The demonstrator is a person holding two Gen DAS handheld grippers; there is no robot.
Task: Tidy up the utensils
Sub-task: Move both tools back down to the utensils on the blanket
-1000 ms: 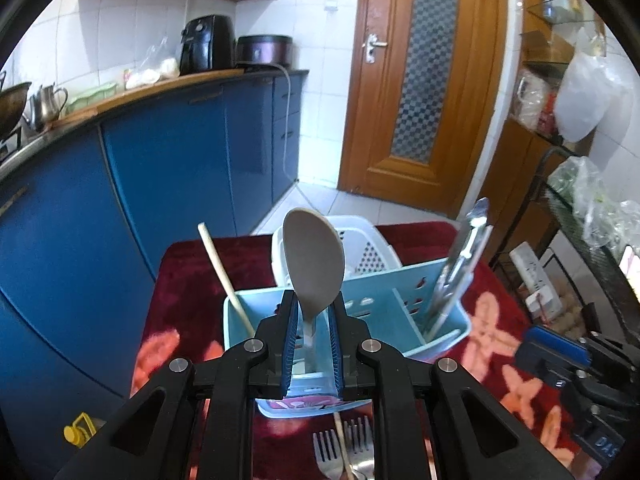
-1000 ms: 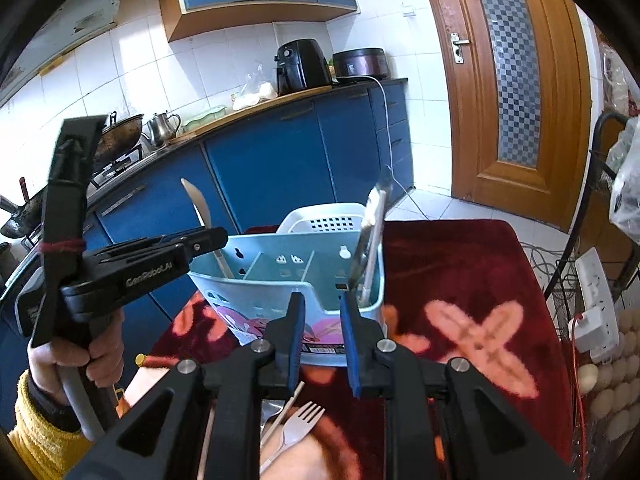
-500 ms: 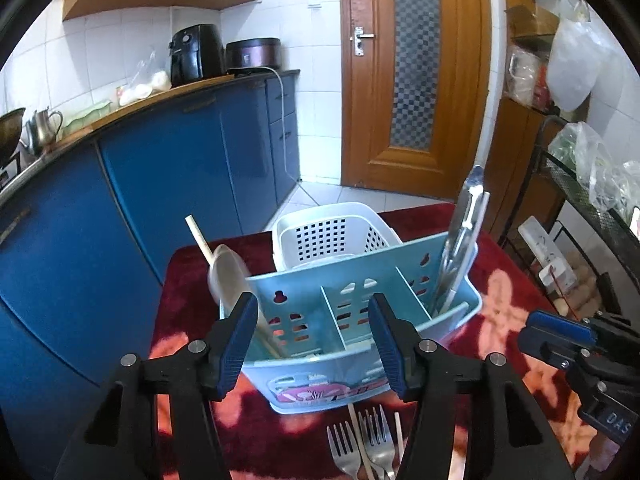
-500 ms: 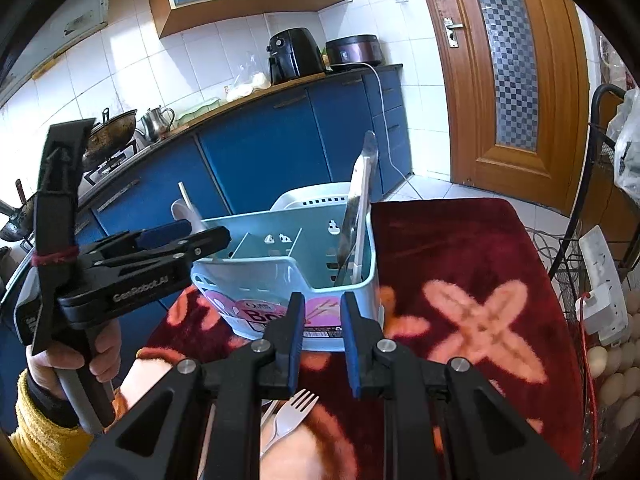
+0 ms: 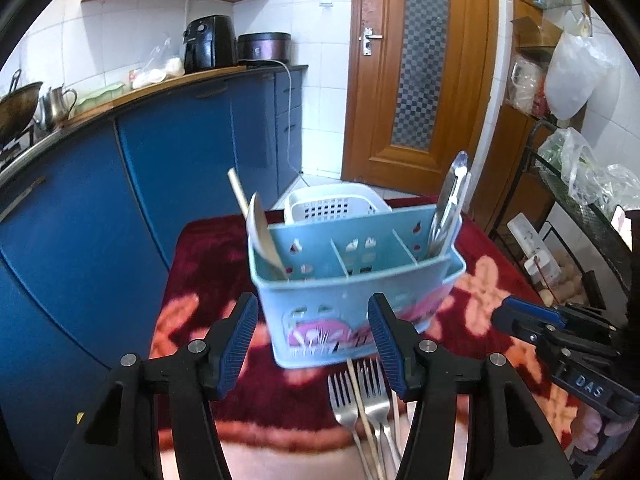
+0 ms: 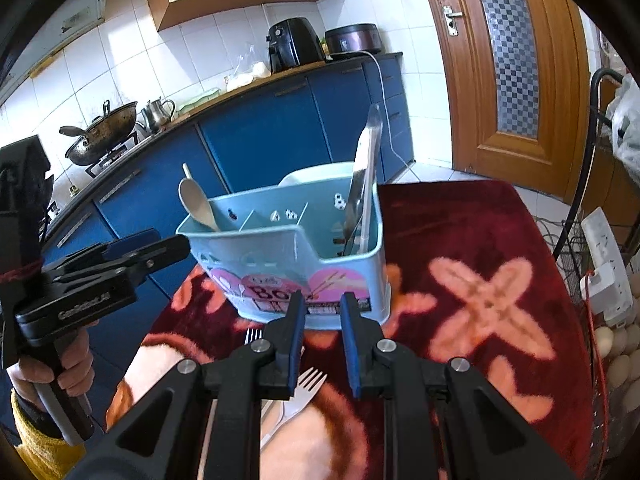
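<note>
While the red flowered cloth [image 5: 208,248] covers the whole counter, the caddy [image 5: 352,280], pale blue with three compartments and a front pocket, stands mid-cloth with a white basket [image 5: 332,208] just behind it; the wooden spoon [image 5: 264,236] leans in the caddy's left compartment beside a thin stick [image 5: 239,194]; a pair of steel serving tongs [image 5: 450,200] stands upright in the right compartment; the middle one looks empty.

Forks [image 5: 360,396] lie on the cloth in front of the caddy, near its base, with another thin stick across them; in the right wrist view a white fork [image 6: 304,388] shows beneath the tool.

Left tongs [image 5: 314,344] are released, jaws wide with nothing between the pads, hovering just short of the caddy's front and above the forks; right tongs [image 6: 323,344] are narrowed to a slim gap and grasp nothing, poised over the white fork.

By my reading the spoon step is done and the forks come next; that calls for lowering one tool onto a fork handle, clenching, lifting clear of the stick, then dropping it tines-up into a free compartment.

Writing: the caddy's front label begins "Bo", the rest hidden; the left tool's body reads "GenRobot.AI"; the right tool's reads "DAS".
</note>
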